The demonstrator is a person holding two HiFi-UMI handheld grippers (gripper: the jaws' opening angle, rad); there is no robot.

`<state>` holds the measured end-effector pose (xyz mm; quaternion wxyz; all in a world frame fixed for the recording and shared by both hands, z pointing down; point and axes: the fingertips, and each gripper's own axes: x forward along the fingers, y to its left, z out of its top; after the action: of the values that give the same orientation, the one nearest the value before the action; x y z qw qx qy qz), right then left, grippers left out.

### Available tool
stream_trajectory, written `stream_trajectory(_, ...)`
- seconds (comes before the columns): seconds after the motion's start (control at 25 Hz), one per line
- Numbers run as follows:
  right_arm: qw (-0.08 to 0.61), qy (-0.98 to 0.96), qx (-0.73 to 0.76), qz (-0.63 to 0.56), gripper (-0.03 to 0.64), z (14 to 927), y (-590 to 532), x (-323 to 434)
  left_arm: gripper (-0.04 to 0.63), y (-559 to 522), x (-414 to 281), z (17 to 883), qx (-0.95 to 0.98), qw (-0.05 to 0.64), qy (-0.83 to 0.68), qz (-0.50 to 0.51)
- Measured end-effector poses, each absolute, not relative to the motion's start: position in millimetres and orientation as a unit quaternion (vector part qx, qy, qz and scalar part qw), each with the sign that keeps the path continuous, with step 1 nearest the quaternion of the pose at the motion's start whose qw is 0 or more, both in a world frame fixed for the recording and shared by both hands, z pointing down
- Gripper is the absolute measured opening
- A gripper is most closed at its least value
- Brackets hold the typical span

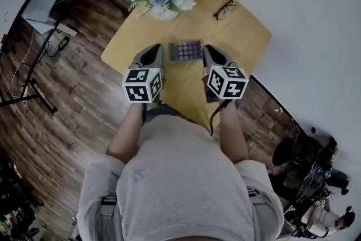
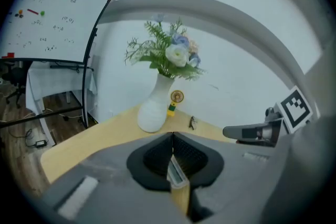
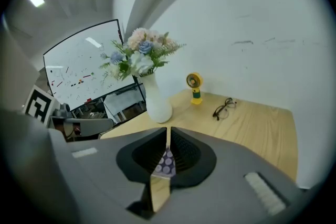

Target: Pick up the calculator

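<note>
Wooden worktop [image 1: 248, 36] against a white wall. Calculator [image 1: 185, 50] lies flat, untouched, between both tools. Left hand-held gripper [image 1: 154, 52] closed, empty. Right hand-held gripper [image 1: 211, 53] seemingly parted a crack, empty. Flanking position probably lines up a side grasp.
</note>
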<state>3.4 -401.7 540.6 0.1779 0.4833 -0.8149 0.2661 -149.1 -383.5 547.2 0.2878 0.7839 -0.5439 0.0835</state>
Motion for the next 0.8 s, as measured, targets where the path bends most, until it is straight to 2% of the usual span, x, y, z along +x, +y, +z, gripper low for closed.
stream_trajectory(0.32,0.209,-0.785,0.473,0.341,0.092,596.9,-398.9,15.1,0.074,-375.1,-133.6,611.9,0.760,0.385,-0.512,0.113)
stream_trajectory(0.52,0.230,-0.776,0.464,0.360,0.162,618.9,-402.4,17.3,0.146,-376.2,-121.1,633.9,0.753,0.421,-0.489,0.129)
stream_trajectory(0.8,0.241,-0.769,0.445,0.390,0.210,643.6,-408.4,15.0,0.224,-381.4,-108.9,654.3,0.742,0.457,-0.470,0.139)
